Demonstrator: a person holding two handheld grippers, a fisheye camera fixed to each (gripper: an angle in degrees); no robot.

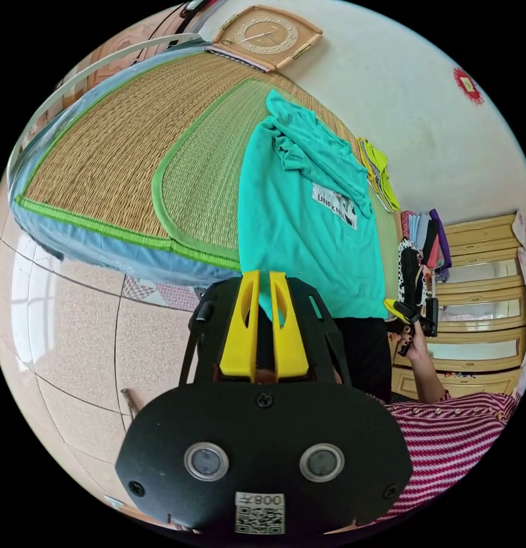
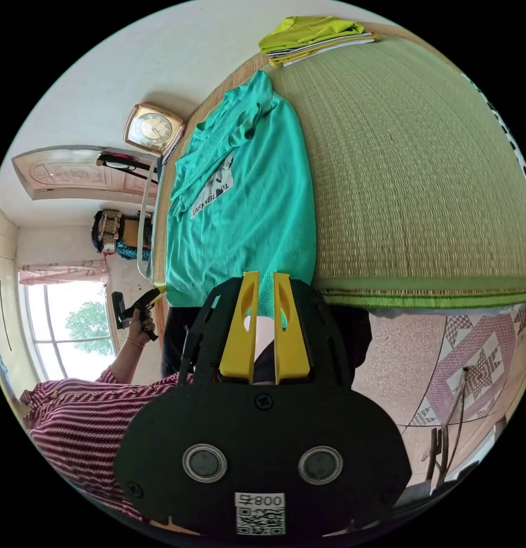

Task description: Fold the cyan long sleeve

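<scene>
The cyan long sleeve (image 1: 305,228) is laid flat on a woven straw mat (image 1: 114,137) that covers a bed, its hem hanging at the bed's near edge and its collar end turned toward the wall. A white printed patch (image 1: 335,204) is seen on its chest, and one sleeve is bunched across the upper part.

In the left gripper view, the left claw (image 1: 264,279) is held at one hem corner; its yellow jaws are set close together with a narrow gap, and cyan cloth is seen at and between their tips, though it cannot be told whether the cloth is actually pinched. In the right gripper view, the right claw (image 2: 265,279) is held at the other hem corner in the same manner, jaws near each other, cloth at the tips, the grasp not to be made out.

A stack of folded clothes topped by a yellow-green garment (image 2: 308,31) is placed on the mat beyond the shirt, near the wall. A clock (image 1: 266,35) is propped at the wall by the bed's far end. A striped red sleeve (image 2: 80,416) of the person is seen beside the grippers.
</scene>
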